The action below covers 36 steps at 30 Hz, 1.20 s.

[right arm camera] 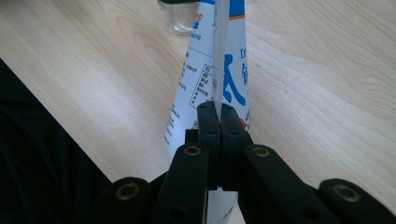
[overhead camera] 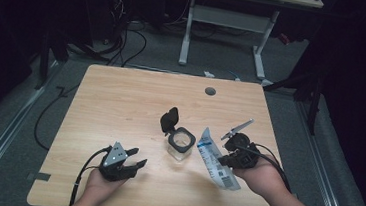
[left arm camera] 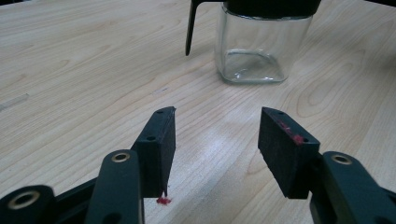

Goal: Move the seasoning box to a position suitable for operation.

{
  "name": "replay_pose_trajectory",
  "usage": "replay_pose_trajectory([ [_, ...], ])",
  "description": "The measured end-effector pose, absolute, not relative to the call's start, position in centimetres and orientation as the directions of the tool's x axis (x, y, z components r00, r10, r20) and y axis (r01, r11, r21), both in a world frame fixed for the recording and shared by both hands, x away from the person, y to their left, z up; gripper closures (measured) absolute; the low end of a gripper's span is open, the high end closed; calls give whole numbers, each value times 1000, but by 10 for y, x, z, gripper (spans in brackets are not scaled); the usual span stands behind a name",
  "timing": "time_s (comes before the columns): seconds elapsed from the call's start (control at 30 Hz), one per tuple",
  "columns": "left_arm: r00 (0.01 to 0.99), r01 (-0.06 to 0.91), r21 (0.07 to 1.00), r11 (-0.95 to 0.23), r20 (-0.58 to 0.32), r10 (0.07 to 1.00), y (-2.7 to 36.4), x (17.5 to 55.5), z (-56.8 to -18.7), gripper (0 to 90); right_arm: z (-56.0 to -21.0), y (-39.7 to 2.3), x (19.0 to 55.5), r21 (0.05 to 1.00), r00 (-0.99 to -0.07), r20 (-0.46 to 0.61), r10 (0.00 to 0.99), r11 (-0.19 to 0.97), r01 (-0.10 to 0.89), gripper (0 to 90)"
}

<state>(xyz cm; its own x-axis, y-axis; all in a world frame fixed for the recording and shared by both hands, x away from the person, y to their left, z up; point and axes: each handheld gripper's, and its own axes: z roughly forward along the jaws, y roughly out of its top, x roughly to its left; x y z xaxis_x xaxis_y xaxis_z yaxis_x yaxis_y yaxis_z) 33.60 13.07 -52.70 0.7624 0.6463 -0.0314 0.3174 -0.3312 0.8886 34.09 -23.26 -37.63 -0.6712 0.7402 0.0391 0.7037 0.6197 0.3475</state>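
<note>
A clear square glass jar (overhead camera: 180,143) (left arm camera: 261,46) with a black rim stands mid-table, its black flip lid (overhead camera: 169,120) swung open to the rear left. A white and blue printed pouch (overhead camera: 215,158) (right arm camera: 219,70) lies tilted just right of the jar. My right gripper (overhead camera: 224,159) (right arm camera: 219,114) is shut on the pouch's edge, jaws pressed flat together on the film. My left gripper (overhead camera: 135,161) (left arm camera: 217,140) rests low over the bare wood, front left of the jar. It is open, with nothing between its pads.
The wooden table (overhead camera: 121,102) has a round grey cable port (overhead camera: 210,91) near its far edge. Beyond it stand a white desk frame (overhead camera: 228,21) and loose cables on the floor (overhead camera: 126,43). A small red smear (left arm camera: 163,200) marks the wood under my left jaw.
</note>
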Motion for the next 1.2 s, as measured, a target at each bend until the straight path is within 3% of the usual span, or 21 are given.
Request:
replay_pose_trajectory([
  [1.2,802,276,902,-332,-26,596,113,325,-524,441,-358,-187,376,314,-712,25,702,670,672,900],
])
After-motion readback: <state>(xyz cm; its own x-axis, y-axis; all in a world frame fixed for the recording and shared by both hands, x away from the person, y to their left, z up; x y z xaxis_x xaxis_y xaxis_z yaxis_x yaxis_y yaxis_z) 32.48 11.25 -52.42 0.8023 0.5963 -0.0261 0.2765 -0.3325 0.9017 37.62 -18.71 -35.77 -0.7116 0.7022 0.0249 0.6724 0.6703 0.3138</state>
